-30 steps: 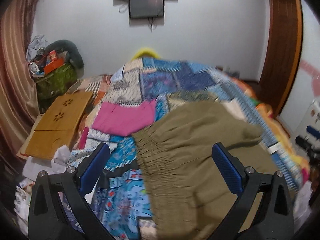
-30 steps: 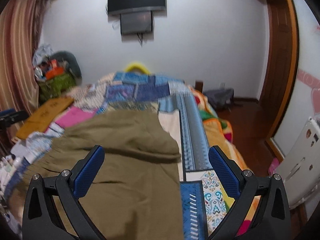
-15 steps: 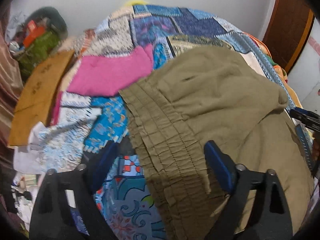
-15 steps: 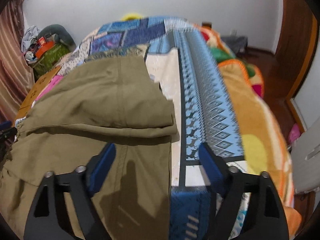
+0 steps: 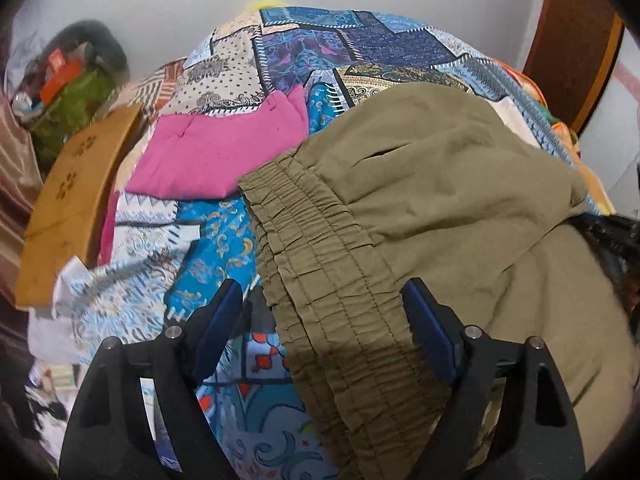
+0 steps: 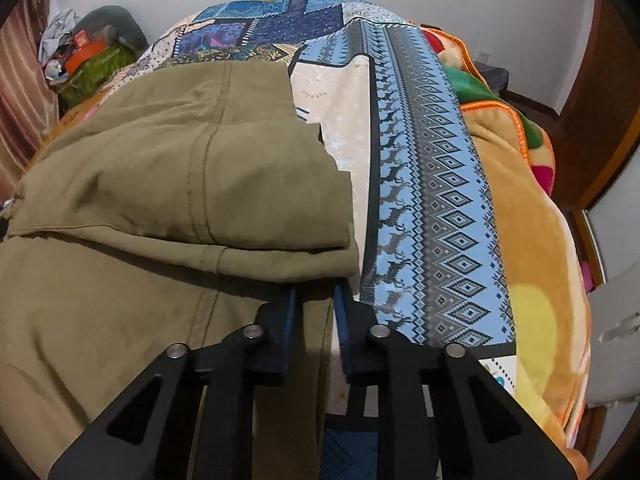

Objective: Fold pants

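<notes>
From my left wrist, my left gripper (image 5: 322, 308) hangs with its jaws spread wide over the elastic waistband (image 5: 320, 264) of the olive pants (image 5: 440, 184), one blue pad on either side of the gathered band and neither pressing it. The pants lie on the patchwork bedspread (image 5: 320, 44), to the right of a folded pink cloth (image 5: 224, 152); a tan board (image 5: 76, 200) sits at the far left.

From my right wrist, my right gripper (image 6: 314, 312) has its jaws nearly together, pinching the near right edge of the pants (image 6: 180, 168) just below their folded-over layer. A blue patterned strip (image 6: 432, 200) and an orange blanket (image 6: 532, 264) lie right of it
</notes>
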Tool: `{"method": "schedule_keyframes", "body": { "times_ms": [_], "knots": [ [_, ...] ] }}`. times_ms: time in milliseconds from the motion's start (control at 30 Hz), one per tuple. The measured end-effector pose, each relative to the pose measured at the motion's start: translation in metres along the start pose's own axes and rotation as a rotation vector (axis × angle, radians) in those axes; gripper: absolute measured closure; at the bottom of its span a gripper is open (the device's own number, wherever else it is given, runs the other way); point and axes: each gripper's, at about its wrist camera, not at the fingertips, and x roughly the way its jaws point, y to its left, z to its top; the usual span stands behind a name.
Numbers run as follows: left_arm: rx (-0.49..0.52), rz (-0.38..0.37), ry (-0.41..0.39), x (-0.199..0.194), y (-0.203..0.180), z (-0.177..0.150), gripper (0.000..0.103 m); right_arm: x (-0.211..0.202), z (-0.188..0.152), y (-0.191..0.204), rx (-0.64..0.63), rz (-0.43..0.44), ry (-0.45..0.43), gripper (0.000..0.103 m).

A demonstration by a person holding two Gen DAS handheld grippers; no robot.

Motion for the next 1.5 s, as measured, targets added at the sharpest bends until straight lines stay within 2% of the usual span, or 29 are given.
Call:
{"method": "schedule_keyframes", "body": {
  "times_ms": [200, 300, 433, 533, 667, 700, 767, 833, 900, 967, 1000, 1067, 1133, 1200, 1400, 1500],
  "knots": [
    [0.006, -0.004, -0.004, -0.012, 0.003, 0.008, 0.019, -0.015, 0.007, -0.007, -0.022, 0.037, 0.022, 0.086],
    [-0.007, -0.008, -0.022, -0.017, 0.006, 0.015, 0.019, -0.031, 0.014, -0.012, 0.0, 0.054, -0.035, 0.077],
    [-0.06, -0.052, -0.007, -0.01, 0.014, 0.026, 0.019, -0.046, 0.027, -0.017, 0.019, 0.067, -0.103, 0.06],
    [-0.07, -0.067, 0.044, 0.007, 0.014, 0.027, 0.019, -0.036, 0.042, -0.018, 0.007, 0.062, -0.094, 0.06],
    [-0.115, -0.174, 0.128, 0.033, 0.015, 0.022, 0.019, -0.005, 0.05, -0.013, 0.005, 0.108, -0.016, 0.06],
    [-0.136, -0.205, 0.134, 0.036, 0.018, 0.022, 0.019, 0.0, 0.051, -0.012, 0.008, 0.12, 0.003, 0.063],
    [-0.131, -0.21, 0.131, 0.037, 0.018, 0.025, 0.022, 0.008, 0.049, -0.01, 0.022, 0.116, 0.009, 0.071],
    [-0.099, -0.19, 0.109, 0.034, 0.014, 0.027, 0.035, 0.007, 0.047, -0.008, 0.006, 0.104, -0.016, 0.085],
    [-0.049, -0.137, 0.077, 0.028, 0.007, 0.029, 0.044, 0.002, 0.048, -0.004, -0.023, 0.104, -0.034, 0.09],
    [-0.007, -0.092, 0.052, 0.025, 0.001, 0.032, 0.058, 0.0, 0.05, 0.003, -0.074, 0.081, -0.045, 0.092],
    [0.019, -0.061, 0.04, 0.024, -0.003, 0.033, 0.061, -0.002, 0.05, 0.006, -0.112, 0.055, -0.056, 0.092],
    [0.072, 0.039, -0.006, 0.019, -0.012, 0.034, 0.061, -0.006, 0.053, 0.011, -0.164, 0.005, -0.09, 0.093],
    [0.105, 0.094, -0.035, 0.018, -0.015, 0.032, 0.061, -0.012, 0.058, 0.014, -0.187, -0.031, -0.128, 0.093],
    [0.104, 0.103, -0.033, 0.021, -0.012, 0.032, 0.061, -0.013, 0.062, 0.016, -0.206, -0.06, -0.156, 0.093],
    [0.086, 0.089, -0.018, 0.034, -0.007, 0.031, 0.058, 0.023, 0.059, 0.025, -0.285, -0.145, -0.099, 0.094],
    [0.082, 0.067, -0.021, 0.03, -0.007, 0.034, 0.058, 0.022, 0.064, 0.023, -0.26, -0.148, -0.086, 0.094]
  ]
}}
